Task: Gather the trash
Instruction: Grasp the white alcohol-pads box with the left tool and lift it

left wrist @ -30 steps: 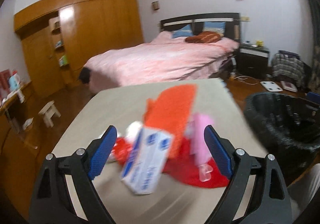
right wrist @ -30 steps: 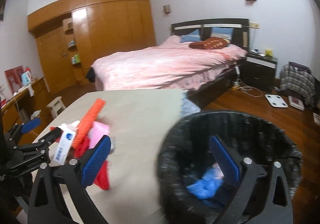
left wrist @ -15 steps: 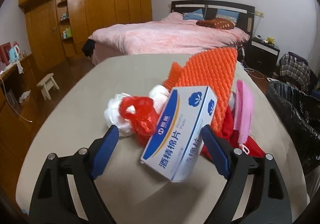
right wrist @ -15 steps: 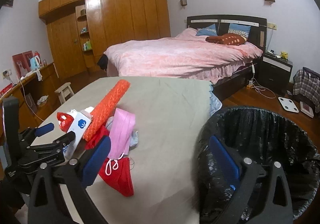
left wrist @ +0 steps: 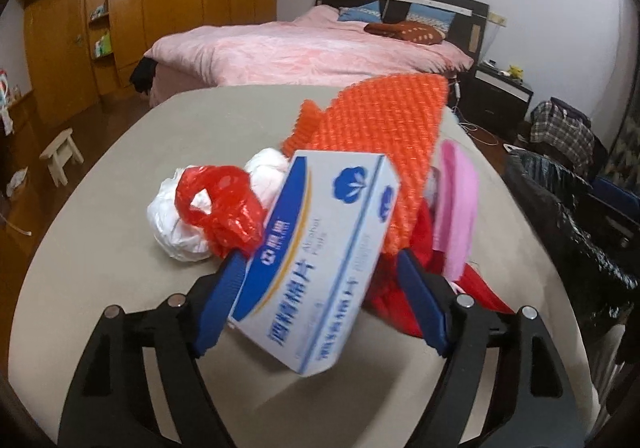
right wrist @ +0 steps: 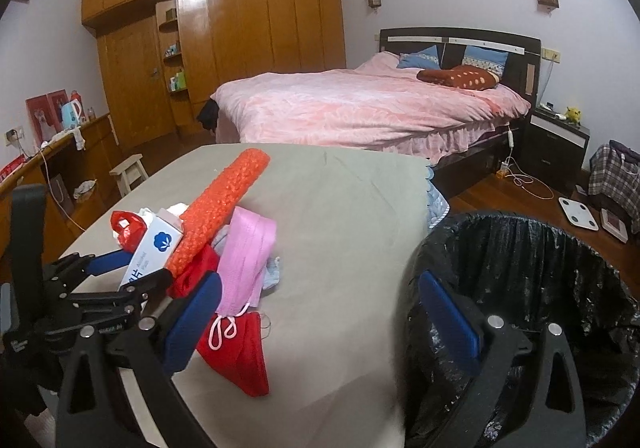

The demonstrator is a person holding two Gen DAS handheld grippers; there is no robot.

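Note:
A white and blue cotton-pad box lies tilted on a grey table. My left gripper has its blue fingers around the box's near end, the left one against it and the right one a little off. Behind the box lie a red plastic bag, white crumpled bags, an orange mesh roll, a pink mask and a red cloth. My right gripper is open and empty at the table's edge, between the trash pile and the black-lined bin.
The bin shows at the right edge of the left wrist view. A pink bed stands beyond the table, a wooden wardrobe at the back left, a small stool on the floor to the left.
My left gripper has moved forward onto the box and its fingers have narrowed around it. My right gripper has swung left, away from over the bin toward the table.

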